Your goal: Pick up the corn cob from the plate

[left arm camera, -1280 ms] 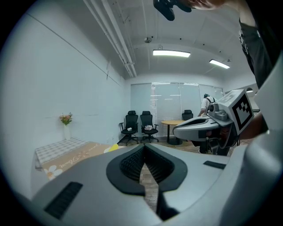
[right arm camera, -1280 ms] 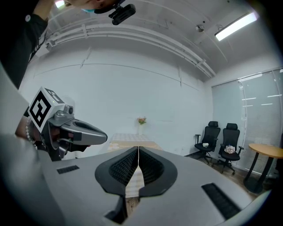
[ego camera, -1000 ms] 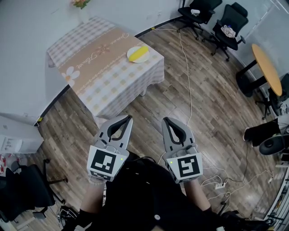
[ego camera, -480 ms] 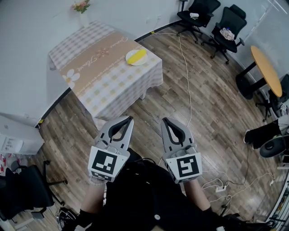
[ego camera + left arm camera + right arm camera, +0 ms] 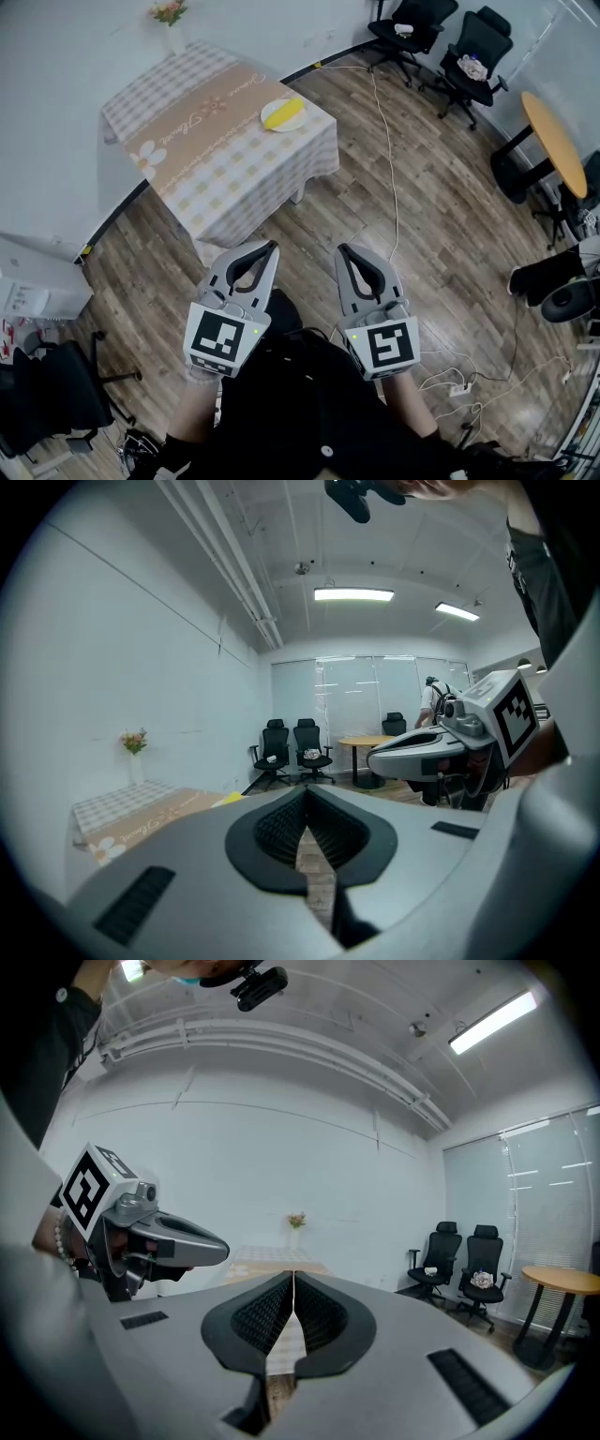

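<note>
A yellow corn cob (image 5: 283, 114) lies on a white plate (image 5: 270, 111) near the right edge of a table (image 5: 202, 141) with a checked cloth, far ahead in the head view. My left gripper (image 5: 270, 247) and right gripper (image 5: 342, 251) are held side by side close to the body, well short of the table, over the wooden floor. Both have their jaws closed with nothing between them. In the left gripper view the jaws meet at the tip (image 5: 306, 790) and the right gripper (image 5: 441, 752) shows alongside. The right gripper view shows its tips together (image 5: 292, 1275) and the left gripper (image 5: 159, 1232) beside it.
A vase of flowers (image 5: 169, 13) stands at the table's far corner. Black office chairs (image 5: 475, 52) and a round wooden table (image 5: 553, 141) stand at the right. A cable (image 5: 389, 169) runs across the floor; a power strip (image 5: 457, 385) lies near my feet. Another chair (image 5: 47, 389) stands at left.
The table with the plate has shifted slightly in the head view as the view moved. Both grippers keep their place and stay shut.
</note>
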A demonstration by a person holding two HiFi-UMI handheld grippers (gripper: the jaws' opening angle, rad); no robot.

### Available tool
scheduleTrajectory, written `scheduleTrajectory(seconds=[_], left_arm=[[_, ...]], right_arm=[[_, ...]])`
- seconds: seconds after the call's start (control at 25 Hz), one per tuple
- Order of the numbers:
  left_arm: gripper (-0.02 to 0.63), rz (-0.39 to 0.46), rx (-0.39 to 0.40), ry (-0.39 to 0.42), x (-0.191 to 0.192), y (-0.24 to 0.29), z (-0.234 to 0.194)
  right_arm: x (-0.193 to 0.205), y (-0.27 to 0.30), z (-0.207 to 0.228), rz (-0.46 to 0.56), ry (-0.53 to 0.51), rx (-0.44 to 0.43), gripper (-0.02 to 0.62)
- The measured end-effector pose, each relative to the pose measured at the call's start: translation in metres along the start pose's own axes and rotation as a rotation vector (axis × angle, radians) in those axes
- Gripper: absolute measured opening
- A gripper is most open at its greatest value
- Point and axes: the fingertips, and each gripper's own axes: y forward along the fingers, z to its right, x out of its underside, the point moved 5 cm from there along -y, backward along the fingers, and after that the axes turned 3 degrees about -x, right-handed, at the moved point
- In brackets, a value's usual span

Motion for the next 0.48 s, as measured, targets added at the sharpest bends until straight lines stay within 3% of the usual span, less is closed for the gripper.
scheduleTrajectory(seconds=[0.48], left_arm=[[0.014, 0.003, 0.031, 0.004, 0.002, 0.026, -0.007]], right_arm=[[0.003, 0.009, 0.018, -0.029, 0.013, 0.045, 0.041]])
